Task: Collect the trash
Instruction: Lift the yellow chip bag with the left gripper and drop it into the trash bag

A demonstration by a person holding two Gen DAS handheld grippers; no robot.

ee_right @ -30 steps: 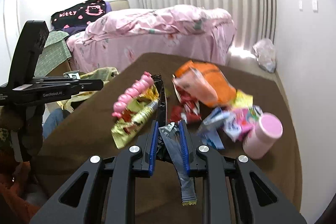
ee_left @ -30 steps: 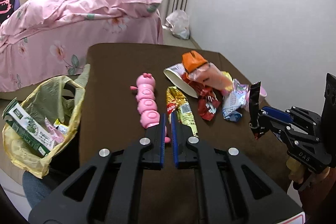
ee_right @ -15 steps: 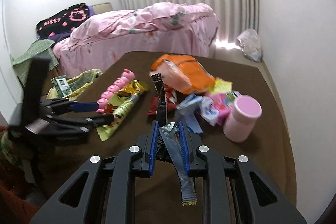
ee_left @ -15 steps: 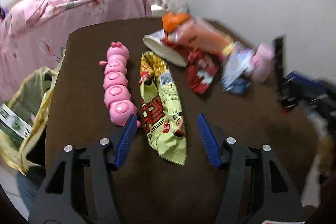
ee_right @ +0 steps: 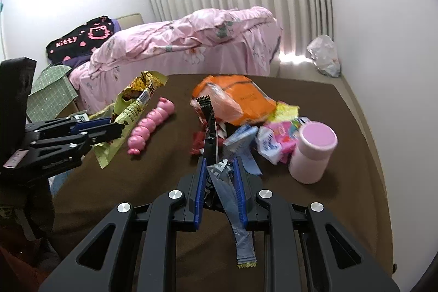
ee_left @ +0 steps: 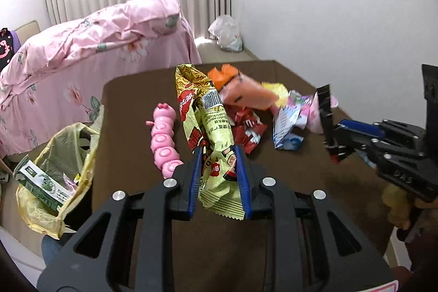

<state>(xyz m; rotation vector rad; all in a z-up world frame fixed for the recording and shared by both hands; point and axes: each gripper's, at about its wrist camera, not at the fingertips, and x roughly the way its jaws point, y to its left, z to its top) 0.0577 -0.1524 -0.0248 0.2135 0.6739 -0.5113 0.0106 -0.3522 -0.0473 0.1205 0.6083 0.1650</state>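
Up comes the yellow-green snack wrapper (ee_left: 210, 127), which half a second back lay flat on the brown table (ee_left: 131, 106) between wide-spread jaws! Now the left gripper (ee_left: 219, 171) has it: the jaws are closing, blue pads pressing on the wrapper's lower end, and the pack stands tilted up off the table, its far end raised just beside the pink caterpillar toy (ee_left: 164, 138). That toy lies on the table to the wrapper's left. Past the toy, off the table's left edge, hangs the yellow trash bag (ee_left: 54, 155) with a green carton (ee_left: 41, 182) inside. Over on the other side, the right gripper (ee_right: 220, 182) hasn't budged, narrow jaws clamped on a black-and-silver wrapper strip (ee_right: 210, 127) that sticks up in front and trails out behind. Right of the toy sits the trash heap: an orange bag (ee_right: 241, 97), red and blue-white wrappers, and a pink cup (ee_right: 312, 152) upright at its far right.
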